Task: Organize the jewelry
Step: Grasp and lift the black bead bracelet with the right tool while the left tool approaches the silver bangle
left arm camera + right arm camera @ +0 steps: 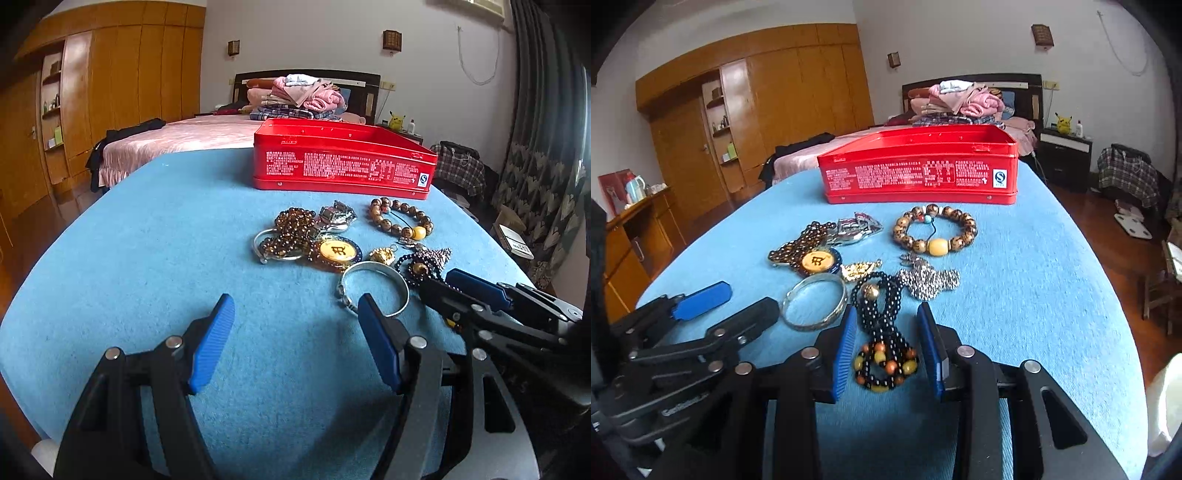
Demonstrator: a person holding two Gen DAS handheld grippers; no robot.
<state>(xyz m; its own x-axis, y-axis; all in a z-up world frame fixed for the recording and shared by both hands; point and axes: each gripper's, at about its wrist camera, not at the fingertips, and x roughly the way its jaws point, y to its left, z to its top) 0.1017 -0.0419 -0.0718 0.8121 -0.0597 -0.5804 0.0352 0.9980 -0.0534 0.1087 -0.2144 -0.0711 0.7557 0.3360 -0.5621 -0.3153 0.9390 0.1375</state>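
Note:
Jewelry lies in a heap on the blue tablecloth (166,240) in front of an open red tin (919,170) (343,162). My right gripper (886,310) (436,278) is open, and its blue pads straddle a black bead necklace (882,332) with amber beads at its near end. Left of that lies a silver bangle (844,295) (369,265). My left gripper (295,301) (751,297) is open and holds nothing, with its right fingertip just before the bangle. Farther back are a wooden bead bracelet (938,246), a round yellow pendant (816,261), a rhinestone piece (931,278) and a watch (857,227).
The table's edge curves away on both sides, with wooden floor below. Behind the tin is a pink bed (192,140) piled with clothes. A wardrobe (783,96) stands at the left, a nightstand (1065,155) and a chair (1126,177) at the right.

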